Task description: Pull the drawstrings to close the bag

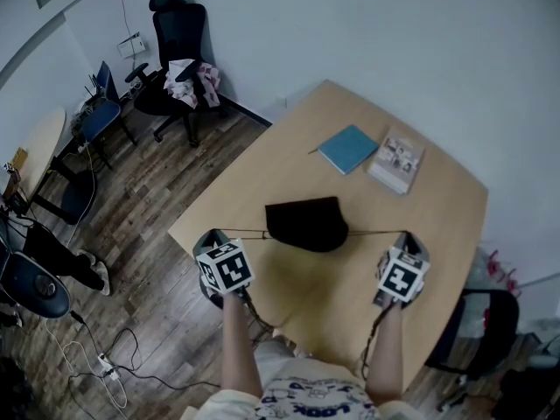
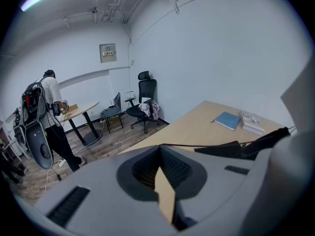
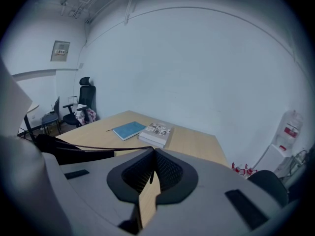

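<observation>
The left gripper (image 2: 160,149) has its jaws together, pinching the left string (image 2: 202,145) right at the tips. From there the string runs straight and taut off to the right toward the bag (image 2: 246,147). The right gripper (image 3: 151,154) is likewise clamped, with the right string (image 3: 98,148) caught at the jaw tips and leading taut off to the left. From the head view the two grippers sit well apart, level with each other above the near part of the table (image 1: 437,234). The black bag lies on the table between them and a little farther out. A string leaves each side of it in a thin straight line toward the gripper on that side. The bag's far edge looks flat and its near edge rounded. I cannot tell how far its mouth is drawn in. Farther across the table lie a blue book (image 1: 348,149) and, just beside it to the right, a second book (image 1: 395,162) with a pale printed cover. Both are well apart from the bag. Off the table's far left corner stands a black chair (image 1: 175,51) with cloth draped on its seat. In the left gripper view a person (image 2: 47,114) stands by a round table (image 2: 81,108) across the room.
</observation>
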### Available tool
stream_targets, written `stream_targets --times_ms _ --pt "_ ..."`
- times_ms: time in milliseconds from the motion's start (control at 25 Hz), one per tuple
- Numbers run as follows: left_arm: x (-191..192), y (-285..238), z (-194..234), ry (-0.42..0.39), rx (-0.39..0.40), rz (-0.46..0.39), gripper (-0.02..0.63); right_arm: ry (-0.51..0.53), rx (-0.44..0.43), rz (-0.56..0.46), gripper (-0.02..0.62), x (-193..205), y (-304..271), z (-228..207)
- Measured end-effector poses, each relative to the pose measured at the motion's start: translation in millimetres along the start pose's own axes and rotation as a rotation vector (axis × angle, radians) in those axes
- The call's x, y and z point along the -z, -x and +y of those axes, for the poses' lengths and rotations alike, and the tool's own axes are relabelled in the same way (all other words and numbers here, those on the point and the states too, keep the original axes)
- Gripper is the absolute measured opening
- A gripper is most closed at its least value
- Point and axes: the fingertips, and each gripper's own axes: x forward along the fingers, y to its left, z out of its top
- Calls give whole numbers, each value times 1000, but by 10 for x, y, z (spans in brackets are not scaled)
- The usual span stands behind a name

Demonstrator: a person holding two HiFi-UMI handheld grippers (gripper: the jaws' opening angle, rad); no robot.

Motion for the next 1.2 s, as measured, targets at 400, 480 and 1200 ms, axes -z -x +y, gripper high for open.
stream_targets --times_ms 400,480,1200 --pt "-126 29 -39 25 25 -25 2 -47 -24 -4 6 -13 -33 -54" --pt "-115 29 -40 25 26 -21 2 -44 -26 2 6 12 -36 -49" --pt "375 -89 -191 -38 109 43 2 29 -95 214 6 687 -176 39"
